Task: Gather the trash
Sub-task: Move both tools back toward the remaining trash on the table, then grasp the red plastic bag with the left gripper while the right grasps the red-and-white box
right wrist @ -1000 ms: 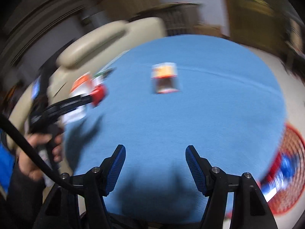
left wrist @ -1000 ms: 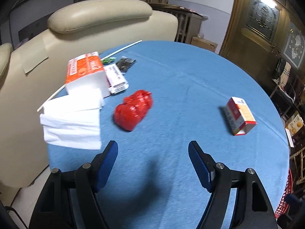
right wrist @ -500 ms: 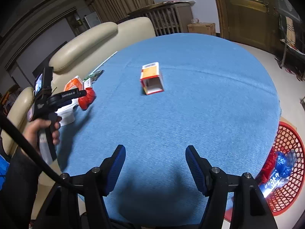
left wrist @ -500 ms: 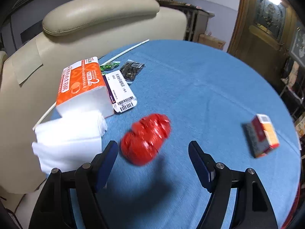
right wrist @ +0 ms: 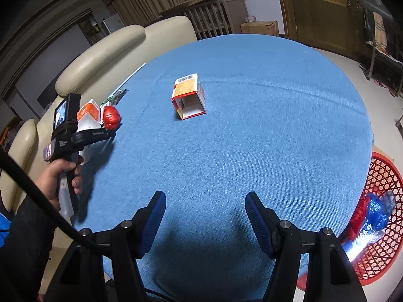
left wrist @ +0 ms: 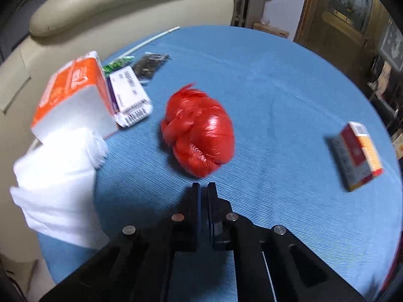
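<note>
Closing on the crumpled red bag (left wrist: 199,133) looks to be the step in hand, though nothing is caught yet: the left gripper (left wrist: 204,188) has just been closing, and its tongs now stand pressed together just short of the bag with nothing between them. The bag lies on the blue round table (left wrist: 277,75), and everything else is best placed from it. Beside it toward the sofa (left wrist: 113,2) sit an orange tissue pack (left wrist: 75,93) with white tissues spilling out, a white barcoded packet (left wrist: 131,95) and a dark wrapper (left wrist: 151,64). Well apart from it on the other side lies a small red-and-orange carton (right wrist: 189,98), open end toward the right wrist camera.

The right gripper (right wrist: 205,216) hovers over bare cloth, well away from the bag, its tongs spread and empty. Off the table edge farthest from the bag stands a red mesh basket (right wrist: 377,176), already holding what seem to be red and blue wrappers; the left view is blurred, so finer detail is doubtful.

Next, I judge, the left tongs must spread again, straddle the bag, pinch it, then carry it across to the basket.
</note>
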Demonstrator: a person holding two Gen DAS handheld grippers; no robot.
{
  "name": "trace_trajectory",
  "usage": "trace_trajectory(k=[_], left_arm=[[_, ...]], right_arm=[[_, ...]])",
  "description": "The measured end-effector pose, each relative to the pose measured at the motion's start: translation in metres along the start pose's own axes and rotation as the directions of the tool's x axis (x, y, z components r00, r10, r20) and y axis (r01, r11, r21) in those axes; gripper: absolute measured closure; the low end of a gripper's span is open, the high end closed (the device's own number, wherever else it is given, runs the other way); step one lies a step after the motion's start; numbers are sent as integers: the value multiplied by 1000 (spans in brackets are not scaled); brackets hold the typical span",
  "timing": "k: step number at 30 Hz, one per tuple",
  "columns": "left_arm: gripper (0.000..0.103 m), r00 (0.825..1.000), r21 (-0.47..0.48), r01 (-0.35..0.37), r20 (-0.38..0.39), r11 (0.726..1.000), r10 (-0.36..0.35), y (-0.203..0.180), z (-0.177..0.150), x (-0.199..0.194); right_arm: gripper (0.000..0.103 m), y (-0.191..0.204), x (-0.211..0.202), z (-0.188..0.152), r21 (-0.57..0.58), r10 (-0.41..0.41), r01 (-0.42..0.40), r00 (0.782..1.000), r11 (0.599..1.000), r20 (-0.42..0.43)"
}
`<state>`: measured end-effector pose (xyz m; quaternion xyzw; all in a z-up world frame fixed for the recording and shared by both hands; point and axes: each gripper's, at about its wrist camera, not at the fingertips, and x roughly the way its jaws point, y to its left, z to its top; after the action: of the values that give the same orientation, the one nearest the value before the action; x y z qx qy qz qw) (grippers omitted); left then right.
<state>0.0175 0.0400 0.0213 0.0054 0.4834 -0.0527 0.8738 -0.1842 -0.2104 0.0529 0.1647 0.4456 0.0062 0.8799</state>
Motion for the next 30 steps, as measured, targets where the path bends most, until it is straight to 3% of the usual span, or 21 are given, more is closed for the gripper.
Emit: trace_trajectory(k=[11, 18, 24, 26, 27, 28, 30], left_arm=[[99, 991, 11, 116, 64, 993, -116, -42, -35, -65], [99, 988, 5, 143, 58, 990, -143, -52, -61, -81], [98, 987, -17, 151, 49, 988, -150, -48, -60, -79], [69, 992, -41, 121, 45, 992, -119, -41, -48, -72], [23, 994, -58, 93, 57, 994, -90, -37, -39, -69], [9, 995, -70, 64, 79, 996, -58, -32, -30, -65], [9, 990, -87, 19, 140, 996, -7, -27, -10, -58]], right_arm=[[34, -16, -10, -2, 43, 15, -17, 999, 999, 35], [34, -29, -12, -13, 74, 43, -46, 998, 996, 35], [34, -31, -15, -14, 78, 42, -46, 998, 996, 48], [34, -32, -15, -16, 81, 40, -44, 998, 996, 46], [34, -33, -16, -16, 82, 37, -41, 998, 996, 45], [34, -34, -15, -17, 84, 36, -40, 998, 996, 43], [34, -34, -13, -17, 87, 34, -37, 999, 996, 37]])
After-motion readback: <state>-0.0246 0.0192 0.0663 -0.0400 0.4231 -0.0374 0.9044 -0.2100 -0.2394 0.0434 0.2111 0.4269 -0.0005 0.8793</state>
